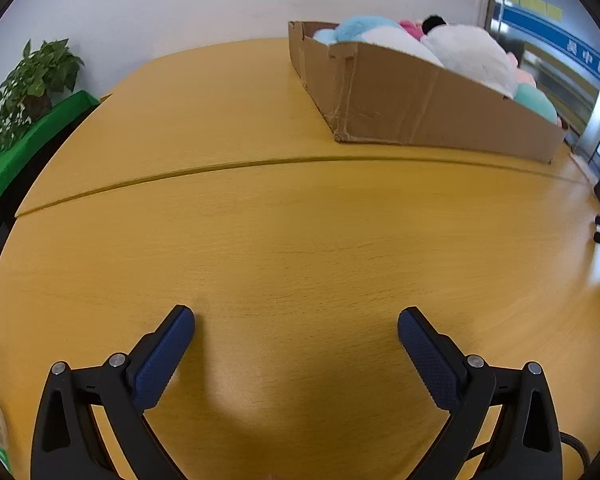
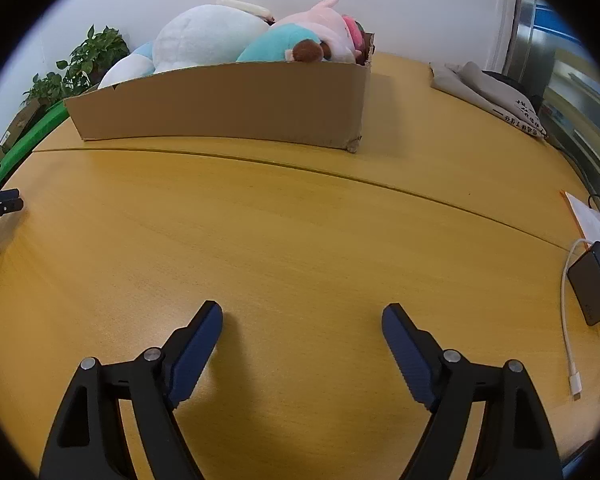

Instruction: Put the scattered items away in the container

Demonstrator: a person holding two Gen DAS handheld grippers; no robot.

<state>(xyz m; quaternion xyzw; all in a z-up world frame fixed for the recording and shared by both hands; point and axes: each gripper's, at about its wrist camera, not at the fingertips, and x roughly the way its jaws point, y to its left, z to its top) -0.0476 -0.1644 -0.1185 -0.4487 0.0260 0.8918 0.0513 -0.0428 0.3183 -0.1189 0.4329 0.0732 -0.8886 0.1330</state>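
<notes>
Table [image 1: 260,240]: yellow wood, edges cut off by the lens.
Cardboard box [image 2: 228,100]: far side of table, contents half hidden behind its wall.
Plush toys [image 2: 208,36]: piled inside the box, white, blue, pink.
Left gripper [image 1: 296,320]: jaws apart, empty.
Right gripper [image 2: 302,316]: jaws apart, empty.

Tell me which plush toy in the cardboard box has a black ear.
The big white plush toy in the brown cardboard box: a round black ear tops it, while the blue, pink and teal ones have none.

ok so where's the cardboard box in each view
Left wrist view: cardboard box upper right, far across the table.
Right wrist view: cardboard box upper centre-left, full of plush toys.
Shared landmark: the potted plant, at the left edge of both.
</notes>
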